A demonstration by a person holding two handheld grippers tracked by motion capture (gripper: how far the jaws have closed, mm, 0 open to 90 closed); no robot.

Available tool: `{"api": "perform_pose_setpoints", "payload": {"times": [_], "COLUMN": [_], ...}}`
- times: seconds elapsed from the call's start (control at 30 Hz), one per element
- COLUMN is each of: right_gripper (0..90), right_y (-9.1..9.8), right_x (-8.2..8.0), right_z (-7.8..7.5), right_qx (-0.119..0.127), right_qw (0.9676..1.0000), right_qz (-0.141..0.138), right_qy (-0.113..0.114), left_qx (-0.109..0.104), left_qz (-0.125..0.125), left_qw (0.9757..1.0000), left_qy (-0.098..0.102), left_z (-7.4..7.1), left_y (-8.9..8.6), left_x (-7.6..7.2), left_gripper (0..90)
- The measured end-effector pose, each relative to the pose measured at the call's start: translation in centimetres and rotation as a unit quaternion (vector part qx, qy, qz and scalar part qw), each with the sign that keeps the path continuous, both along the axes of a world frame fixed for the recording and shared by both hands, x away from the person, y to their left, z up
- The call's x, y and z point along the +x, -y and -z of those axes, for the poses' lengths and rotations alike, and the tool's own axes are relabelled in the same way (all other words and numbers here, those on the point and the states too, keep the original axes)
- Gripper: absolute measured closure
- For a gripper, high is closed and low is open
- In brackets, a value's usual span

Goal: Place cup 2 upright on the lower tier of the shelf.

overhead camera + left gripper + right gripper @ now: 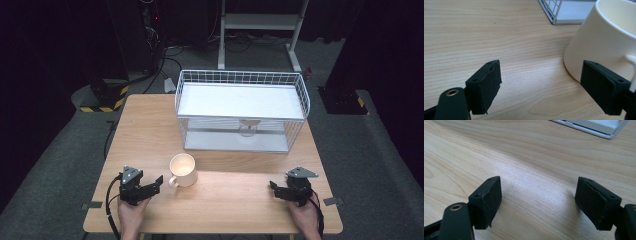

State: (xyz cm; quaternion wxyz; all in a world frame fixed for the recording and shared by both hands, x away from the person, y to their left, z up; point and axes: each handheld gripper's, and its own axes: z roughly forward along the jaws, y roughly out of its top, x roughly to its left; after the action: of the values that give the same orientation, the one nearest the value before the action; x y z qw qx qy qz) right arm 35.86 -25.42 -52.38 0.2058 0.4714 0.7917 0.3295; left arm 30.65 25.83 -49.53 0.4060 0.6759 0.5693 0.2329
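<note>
- Plainly, the cream mug stands upright on the wooden table, with its handle at about 8 o'clock, turned toward the left gripper; that placing looks meant for a grasp by the handle.
- Behind it, at roughly 1 o'clock from the mug, stands the white wire rack, well apart; a small glass sits inside on its lower level, so the rack reads as the likely place for the mug.
- Left gripper: its 2 jaws stand wide apart and hold nothing. In the left gripper view the mug is just beyond the right-hand pad, the handle partly hidden behind it; whether they touch I cannot tell.
- Right gripper: at about 3 o'clock from the mug, well apart from it, jaws spread with bare table between them, gripping nothing.
</note>
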Motion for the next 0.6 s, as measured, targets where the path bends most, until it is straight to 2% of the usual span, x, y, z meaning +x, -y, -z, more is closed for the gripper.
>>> {"api": "perform_pose_setpoints", "payload": {"times": [0.17, 0.27, 0.33, 0.47, 0.6], "right_gripper": [21.8, 21.8, 21.8, 21.8, 21.8], "right_y": [0.0, 0.0, 0.0, 0.0, 0.0], "right_x": [0.0, 0.0, 0.0, 0.0, 0.0], "right_z": [0.0, 0.0, 0.0, 0.0, 0.0], "right_qx": [0.0, 0.0, 0.0, 0.0, -0.001], "right_qw": [1.0, 1.0, 1.0, 1.0, 1.0], "right_qz": [0.0, 0.0, 0.0, 0.0, 0.0], "right_qy": [0.0, 0.0, 0.0, 0.0, 0.0], "left_qx": [-0.017, -0.019, -0.012, -0.021, -0.004], "left_qz": [0.014, 0.019, 0.023, 0.031, 0.042], "left_qw": [0.9997, 0.9995, 0.9994, 0.999, 0.9987], "left_qy": [0.014, 0.017, 0.021, 0.025, 0.03], "left_z": [-0.5, -0.7, -0.8, -0.9, -1.2], "left_y": [-0.2, 0.0, 0.3, 0.9, 1.5], "left_x": [-1.1, -1.5, -1.7, -2.1, -2.2], "left_gripper": [15.2, 14.7, 14.6, 14.2, 14.3]}}
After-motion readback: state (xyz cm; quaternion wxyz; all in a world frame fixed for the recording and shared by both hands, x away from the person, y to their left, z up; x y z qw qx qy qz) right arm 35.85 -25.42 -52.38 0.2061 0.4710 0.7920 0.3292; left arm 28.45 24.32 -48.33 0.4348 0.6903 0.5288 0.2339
